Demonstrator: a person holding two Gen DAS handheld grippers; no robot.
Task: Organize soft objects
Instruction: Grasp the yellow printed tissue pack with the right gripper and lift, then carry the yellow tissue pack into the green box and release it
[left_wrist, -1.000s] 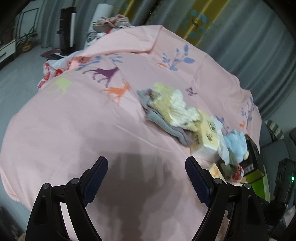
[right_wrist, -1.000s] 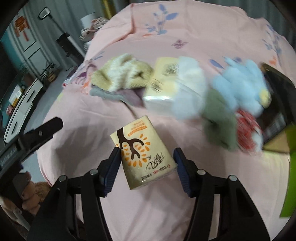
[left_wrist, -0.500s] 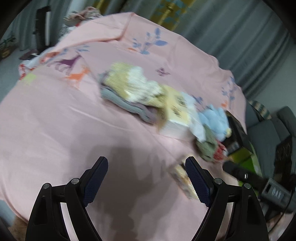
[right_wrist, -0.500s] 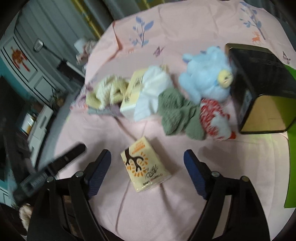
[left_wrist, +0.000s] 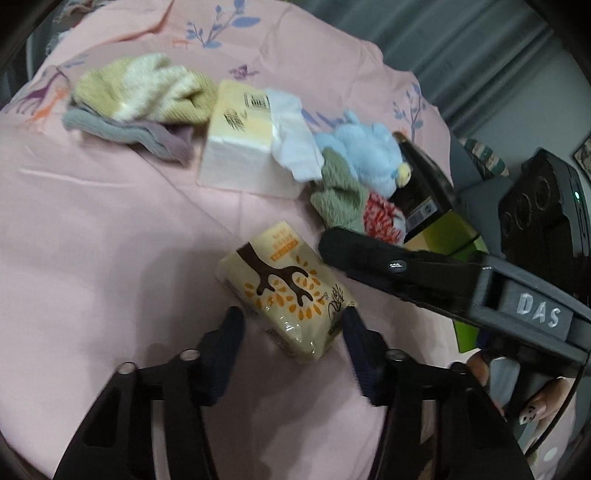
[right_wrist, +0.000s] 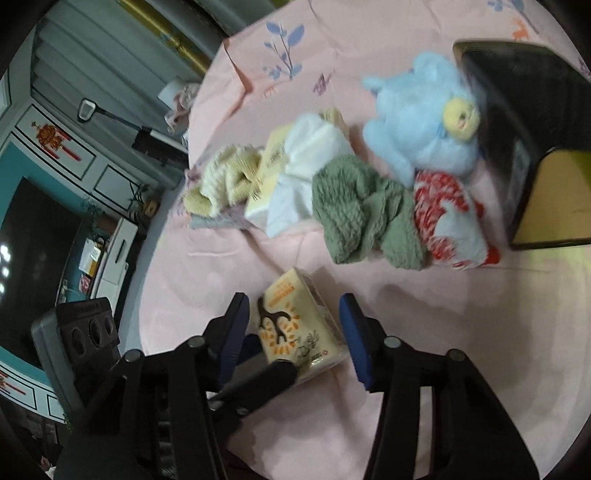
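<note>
A yellow tissue pack with a brown tree print (left_wrist: 286, 291) (right_wrist: 299, 326) lies on the pink bedspread (left_wrist: 92, 221). My left gripper (left_wrist: 293, 328) is open with its fingers either side of the pack's near end. My right gripper (right_wrist: 295, 317) is open too, straddling the pack from the other side; one of its fingers (left_wrist: 369, 254) crosses the left wrist view. Beyond lie a big tissue pack (left_wrist: 240, 144), a yellow-white knit (left_wrist: 147, 88), a grey cloth (left_wrist: 125, 129), a green knit (right_wrist: 362, 214), a blue plush (right_wrist: 424, 122) and a red-patterned plush (right_wrist: 447, 218).
A black box with a yellow-green inside (right_wrist: 535, 147) stands at the right of the pile. A dark grey device (left_wrist: 546, 221) sits off the bed's right edge. A TV cabinet (right_wrist: 110, 258) and the floor lie beyond the bed's left edge.
My left gripper has swung right and closed in around the tree-print pack. My right gripper, which had let the pack go and opened wide, has narrowed around it again.
</note>
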